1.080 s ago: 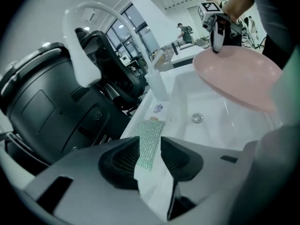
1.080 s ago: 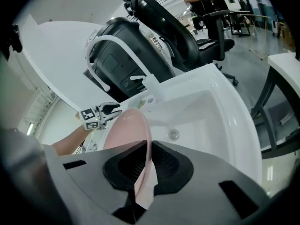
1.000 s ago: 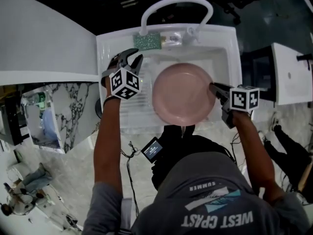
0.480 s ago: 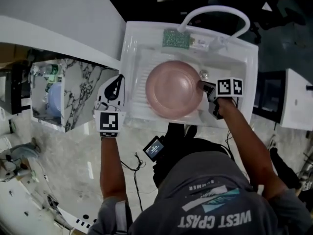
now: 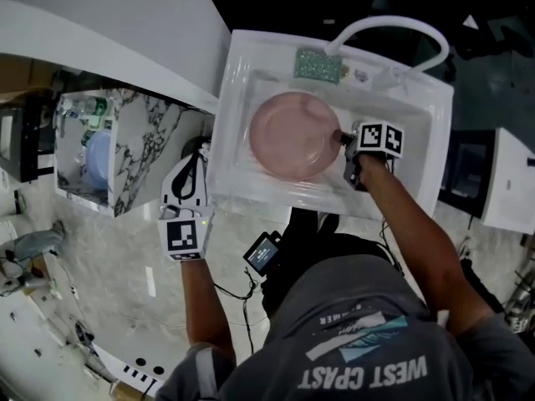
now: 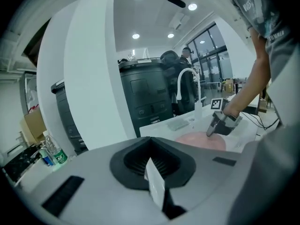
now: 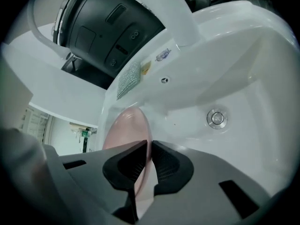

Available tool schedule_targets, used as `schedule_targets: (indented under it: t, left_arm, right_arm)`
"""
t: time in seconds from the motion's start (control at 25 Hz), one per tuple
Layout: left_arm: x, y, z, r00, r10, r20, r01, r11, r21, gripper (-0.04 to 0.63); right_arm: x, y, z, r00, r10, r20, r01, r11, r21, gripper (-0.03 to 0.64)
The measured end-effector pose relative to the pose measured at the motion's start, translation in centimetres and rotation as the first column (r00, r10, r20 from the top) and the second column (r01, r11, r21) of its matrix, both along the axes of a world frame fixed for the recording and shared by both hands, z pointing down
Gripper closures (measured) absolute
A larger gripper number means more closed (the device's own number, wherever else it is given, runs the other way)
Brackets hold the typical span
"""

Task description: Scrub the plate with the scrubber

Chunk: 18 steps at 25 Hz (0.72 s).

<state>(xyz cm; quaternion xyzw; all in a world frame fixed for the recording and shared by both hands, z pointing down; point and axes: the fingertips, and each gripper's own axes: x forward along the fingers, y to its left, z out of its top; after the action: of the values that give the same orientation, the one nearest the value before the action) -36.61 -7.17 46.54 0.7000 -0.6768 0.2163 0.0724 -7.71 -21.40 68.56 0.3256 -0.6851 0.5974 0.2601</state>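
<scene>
1. the pink plate [image 5: 294, 134] sits in the left part of the white sink [image 5: 242, 186]. whether it lies flat or is tipped up is hard to tell.
2. the right gripper [image 5: 344, 139] is clamped on the plate's right rim, and its own view shows the rim pinched between the pads, with the drain [image 7: 216, 118] just beyond.
3. the green scrubber [image 5: 318, 65] lies untouched on the sink's back ledge beside the tap [image 5: 393, 25], apart from both grippers.
4. the left gripper [image 5: 199, 150] hangs outside the sink's left wall, jaws pressed together on nothing.
5. the step in hand looks like steadying the plate, and scrubbing has not begun.
6. next, the left gripper likely needs to spread its jaws, reach over the basin to the ledge and take the scrubber.
</scene>
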Motion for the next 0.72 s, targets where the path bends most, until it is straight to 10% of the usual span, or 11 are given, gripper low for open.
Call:
schedule_targets:
  t: [0.72]
  left_arm:
    - [-1.0,2.2,-0.5,0.999,-0.034,0.011,0.034,0.999,0.017,0.594]
  right_arm:
    - [-3.0,-2.5,1.3,0.993,0.095,0.067,-0.097,0.995,0.021,0.52]
